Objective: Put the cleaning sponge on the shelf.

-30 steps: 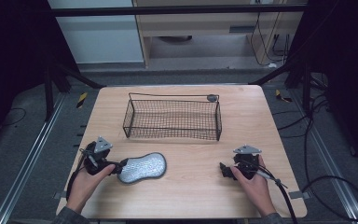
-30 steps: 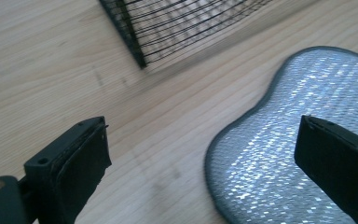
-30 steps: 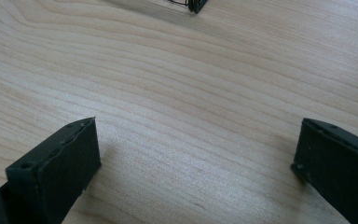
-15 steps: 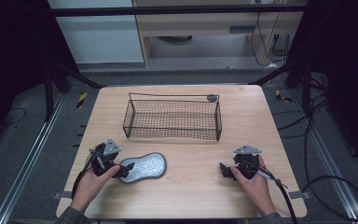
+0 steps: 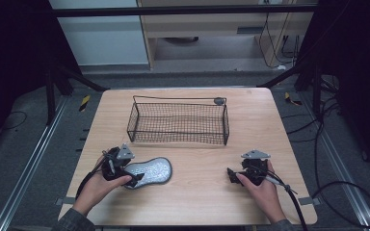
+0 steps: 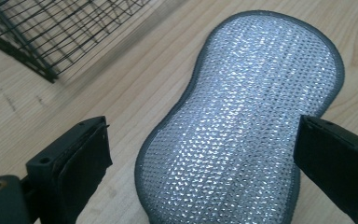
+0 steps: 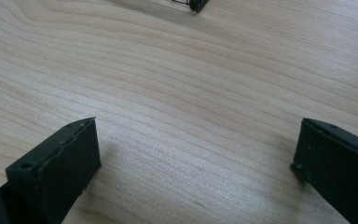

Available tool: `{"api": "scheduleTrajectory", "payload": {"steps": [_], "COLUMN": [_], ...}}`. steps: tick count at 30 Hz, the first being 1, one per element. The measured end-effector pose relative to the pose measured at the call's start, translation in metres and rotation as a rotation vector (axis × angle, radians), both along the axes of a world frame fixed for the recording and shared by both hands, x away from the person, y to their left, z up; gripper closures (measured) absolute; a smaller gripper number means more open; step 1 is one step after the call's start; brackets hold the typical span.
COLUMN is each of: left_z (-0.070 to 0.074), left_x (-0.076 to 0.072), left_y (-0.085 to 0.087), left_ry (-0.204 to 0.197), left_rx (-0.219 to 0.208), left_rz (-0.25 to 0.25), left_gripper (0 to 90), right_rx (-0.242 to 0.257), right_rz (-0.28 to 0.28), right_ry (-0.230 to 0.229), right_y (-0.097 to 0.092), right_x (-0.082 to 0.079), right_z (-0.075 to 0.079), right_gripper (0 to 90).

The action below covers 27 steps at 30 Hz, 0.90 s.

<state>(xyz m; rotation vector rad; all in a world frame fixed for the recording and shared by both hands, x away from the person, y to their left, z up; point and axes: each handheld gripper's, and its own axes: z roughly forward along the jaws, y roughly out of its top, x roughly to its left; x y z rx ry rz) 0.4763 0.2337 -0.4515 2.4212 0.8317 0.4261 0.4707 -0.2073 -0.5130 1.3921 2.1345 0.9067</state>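
Observation:
A silver, peanut-shaped scrub pad with a grey rim lies flat on the wooden table, in front of the black wire basket. My left gripper is open at the pad's near left end, with one jaw on each side of it. In the left gripper view the pad lies between the two spread jaws. My right gripper is open low over bare wood at the front right, and the right gripper view has nothing between its jaws.
The wire basket stands mid-table with nothing in it; one corner shows in the right gripper view and its mesh in the left gripper view. A small dark disc sits by its back right corner. Cables trail off the table's right side.
My left gripper has moved right, toward the pad, until its jaws straddle the pad's near end. The right gripper and the pad have stayed put.

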Motion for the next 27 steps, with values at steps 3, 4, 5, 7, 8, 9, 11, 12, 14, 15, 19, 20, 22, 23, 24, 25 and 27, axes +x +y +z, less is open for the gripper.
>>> {"api": "scheduleTrajectory", "payload": {"steps": [3, 4, 5, 7, 8, 9, 11, 12, 14, 15, 19, 20, 22, 23, 24, 25, 27], "left_z": [0.0, 0.0, 0.001, 0.002, 0.003, 0.004, 0.006, 0.007, 0.009, 0.009, 0.01, 0.01, 0.009, 0.009, 0.009, 0.009, 0.008], "left_x": [0.002, 0.002, 0.003, 0.004, 0.004, 0.004, 0.005, 0.006, 0.007, 0.008, 0.009, 0.009, 0.009, 0.008, 0.008, 0.008, 0.008], "left_y": [-0.006, -0.007, -0.009, -0.012, -0.013, -0.015, -0.017, -0.018, -0.019, -0.02, -0.02, -0.02, -0.021, -0.022, -0.022, -0.022, -0.022], "left_ry": [0.012, 0.014, 0.024, 0.036, 0.036, 0.039, 0.036, 0.04, 0.043, 0.046, 0.06, 0.065, 0.073, 0.072, 0.071, 0.072, 0.079], "left_rx": [0.05, 0.059, 0.066, 0.077, 0.076, 0.09, 0.123, 0.133, 0.145, 0.149, 0.162, 0.16, 0.164, 0.172, 0.174, 0.174, 0.178], "left_rz": [-0.031, -0.037, -0.041, -0.055, -0.052, -0.062, -0.072, -0.079, -0.089, -0.094, -0.116, -0.121, -0.13, -0.135, -0.136, -0.138, -0.145], "left_gripper": [3.2, 3.3, 3.3, 3.3, 3.3, 3.3, 3.3, 3.4, 3.2, 3.3, 3.4, 3.6, 3.8, 4.0, 4.0, 3.9, 3.9], "right_rx": [0.0, 0.0, 0.0, 0.001, 0.001, 0.001, 0.001, 0.002, 0.002, 0.002, 0.002, 0.0, -0.001, 0.002, 0.002, 0.003, 0.002], "right_rz": [-0.001, 0.0, 0.0, -0.002, -0.001, -0.001, -0.002, -0.002, -0.003, -0.002, 0.0, 0.001, 0.003, 0.002, 0.002, 0.002, 0.001], "right_ry": [0.0, 0.0, 0.0, 0.0, 0.0, 0.0, 0.0, 0.0, 0.0, 0.0, 0.001, 0.001, 0.0, 0.001, 0.001, 0.001, 0.0], "right_y": [0.0, 0.0, 0.0, 0.0, 0.0, 0.0, 0.0, 0.0, 0.0, 0.0, 0.0, 0.0, 0.0, 0.0, 0.0, 0.0, 0.0], "right_x": [0.0, 0.0, 0.0, 0.0, 0.0, 0.0, 0.0, 0.0, 0.0, 0.0, 0.0, 0.0, 0.0, 0.0, 0.0, 0.0, 0.0], "right_z": [0.0, 0.0, 0.0, 0.0, 0.0, 0.0, 0.0, 0.0, 0.0, 0.0, 0.0, 0.0, 0.0, 0.0, 0.0, 0.0, 0.0], "right_gripper": [0.6, 0.6, 0.6, 0.6, 0.6, 0.6, 0.7, 0.7, 0.7, 0.7, 0.6, 0.6, 0.6, 0.6, 0.6, 0.6, 0.7]}}
